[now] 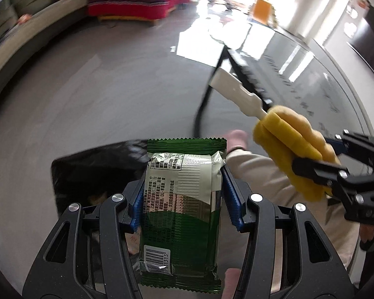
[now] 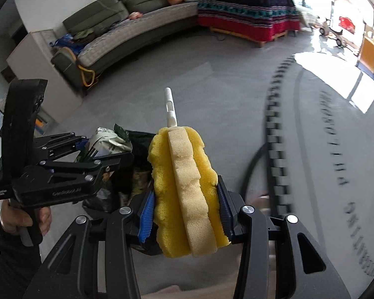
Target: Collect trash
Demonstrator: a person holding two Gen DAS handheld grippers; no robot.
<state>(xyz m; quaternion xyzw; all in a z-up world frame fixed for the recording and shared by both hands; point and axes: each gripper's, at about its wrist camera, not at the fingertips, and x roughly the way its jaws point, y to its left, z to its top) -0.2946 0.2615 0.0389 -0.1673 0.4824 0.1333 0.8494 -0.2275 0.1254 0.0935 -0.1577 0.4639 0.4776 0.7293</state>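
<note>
My left gripper (image 1: 184,194) is shut on a green snack packet (image 1: 182,214), held upright above a black trash bag (image 1: 92,172). My right gripper (image 2: 185,204) is shut on a yellow sponge brush (image 2: 187,189) with a white handle (image 2: 170,109) pointing forward. In the left wrist view the right gripper (image 1: 314,172) holds the sponge brush (image 1: 291,152) at the right. In the right wrist view the left gripper (image 2: 104,154) with the packet (image 2: 107,142) is at the left, over the black bag (image 2: 134,172).
Grey floor (image 2: 187,74) all around. A curved green sofa (image 2: 127,27) and a bench with a patterned cloth (image 2: 244,7) stand at the back. A black hose (image 1: 202,104) and a black toothed strip (image 2: 274,134) run across the floor. My leg in beige trousers (image 1: 266,182) is below.
</note>
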